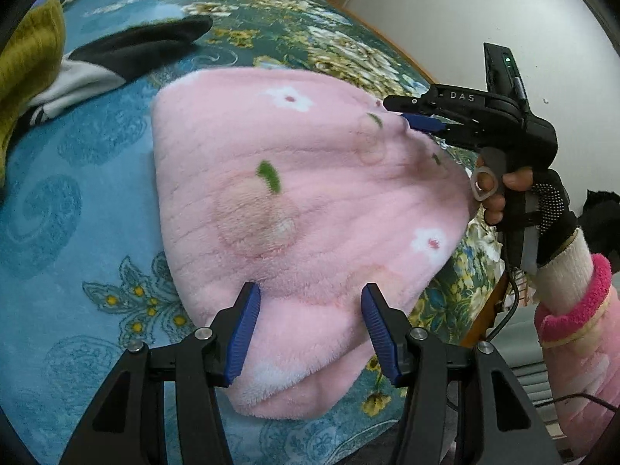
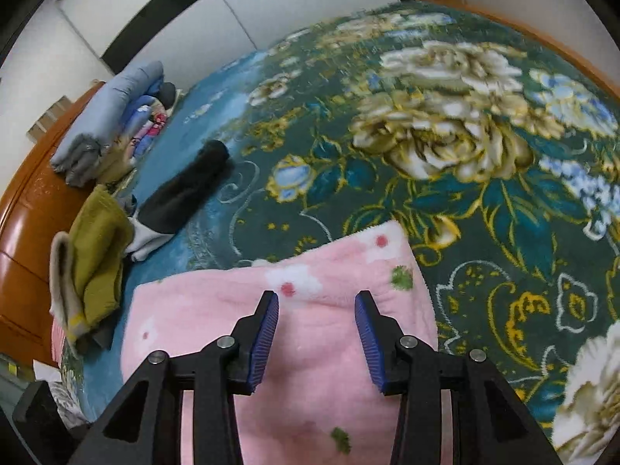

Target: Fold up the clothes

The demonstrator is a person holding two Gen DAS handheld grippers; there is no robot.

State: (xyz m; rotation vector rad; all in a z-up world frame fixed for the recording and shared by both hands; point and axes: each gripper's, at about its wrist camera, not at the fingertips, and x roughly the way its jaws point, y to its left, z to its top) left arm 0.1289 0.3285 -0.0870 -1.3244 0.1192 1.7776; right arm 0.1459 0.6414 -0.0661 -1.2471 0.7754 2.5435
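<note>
- Pink fleece, thick and plush: the pink garment (image 1: 310,201) lies folded on the flowered blanket (image 1: 77,201). I judge it light, floppy and easy to pinch, though bulky where doubled.
- Left of the pink garment sit a black sleeve (image 1: 143,46) and a mustard knit (image 1: 27,54), partly cut off by the frame.
- The left gripper (image 1: 310,312) hovers with its tongs spread over the garment's near edge, pinching nothing.
- Best hold: an outer corner or hem.
- The right gripper (image 2: 317,319), at the garment's right corner, looks spread too; it seems to touch the cloth, but contact is unclear.
- The garment's layers underneath are hidden.
</note>
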